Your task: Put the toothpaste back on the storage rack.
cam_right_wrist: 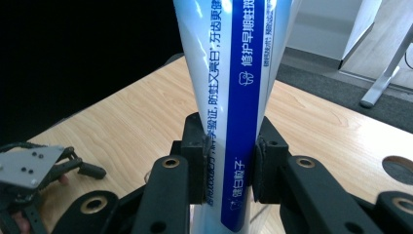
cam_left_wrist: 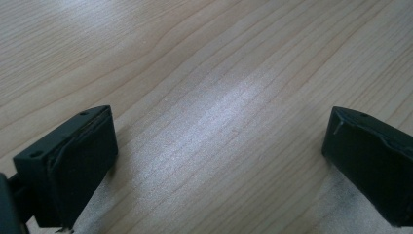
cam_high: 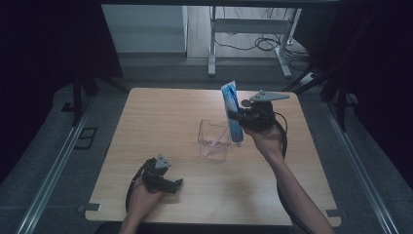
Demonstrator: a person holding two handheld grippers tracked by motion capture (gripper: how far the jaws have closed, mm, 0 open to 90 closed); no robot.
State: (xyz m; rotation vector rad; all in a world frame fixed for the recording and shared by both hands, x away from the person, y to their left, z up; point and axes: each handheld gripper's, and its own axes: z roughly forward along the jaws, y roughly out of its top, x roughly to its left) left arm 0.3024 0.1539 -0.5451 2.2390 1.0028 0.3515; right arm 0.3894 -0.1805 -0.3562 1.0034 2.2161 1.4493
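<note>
- While the left gripper (cam_high: 176, 184) rests on the wooden table (cam_high: 160, 117) near its front edge, its jaws stand wide apart with nothing between them; the left gripper view confirms bare wood grain between the two black pads (cam_left_wrist: 78, 165).
- Further right, near the table's middle, stands a clear plastic cup (cam_high: 214, 141), upright, with what looks like a thin pink item inside, too faint to identify.
- Just right of and above the cup, the right gripper (cam_high: 234, 117) is clamped on a blue-and-white toothpaste tube (cam_high: 231, 109), held nearly upright with its cap end (cam_high: 237, 142) pointing down beside the cup's right rim.
- Judging from this, the tube is about to go into the cup. The cap end seems to sit outside the rim, so lowering it now could strike the wall and tip or push the light cup; nothing steadies the cup, as the left gripper is well apart from it.
- A soft tube can also bend or slide in the grip, since the jaws pinch its lower half while the long flat end stands free above.
- The right gripper view shows the pads (cam_right_wrist: 197, 161) pressing both sides of the tube (cam_right_wrist: 229, 97) and its printed lettering, which the high view is too coarse to show; the high view alone gives the tube's place relative to the cup.
</note>
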